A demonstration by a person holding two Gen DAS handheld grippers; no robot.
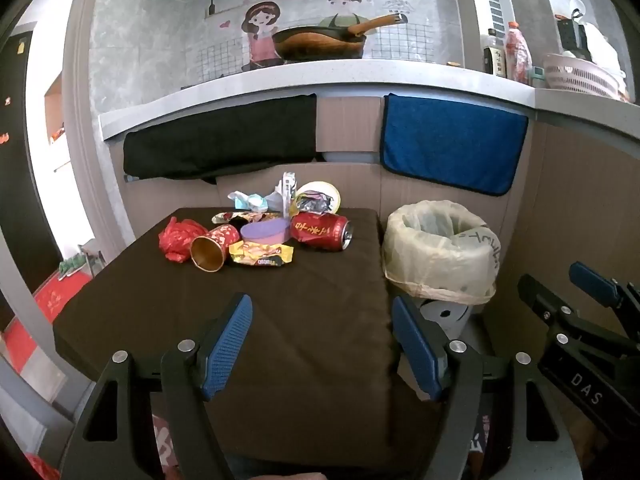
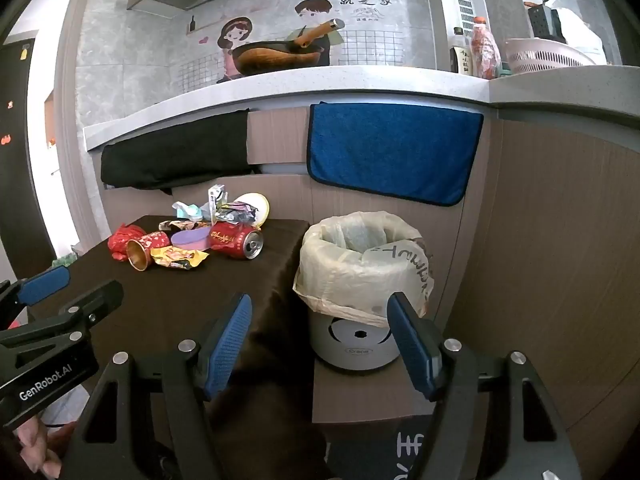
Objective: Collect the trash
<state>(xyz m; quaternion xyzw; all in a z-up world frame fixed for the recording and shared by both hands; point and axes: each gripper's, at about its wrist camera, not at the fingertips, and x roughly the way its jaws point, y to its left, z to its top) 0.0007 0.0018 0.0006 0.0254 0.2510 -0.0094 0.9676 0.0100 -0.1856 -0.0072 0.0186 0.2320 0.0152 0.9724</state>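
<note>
At far end of brown-clothed counter (image 1: 240,320), trash heap: red can (image 1: 320,233) on its side, red paper cup (image 1: 212,248) tipped over, purple lid (image 1: 265,232), yellow wrapper (image 1: 262,255), red bag (image 1: 178,238), crumpled papers behind. Lined bin (image 2: 360,264) stands right of counter, just beside its edge. Left tool (image 1: 322,344) wide open, empty, over near counter. Right tool (image 2: 320,344) wide open, empty, near bin.

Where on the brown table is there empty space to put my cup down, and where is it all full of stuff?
The near half of the brown table is bare, from the trash pile to the front edge. The far half is crowded: red can, gold-lined paper cup, yellow wrapper, purple lid, red bag.
</note>
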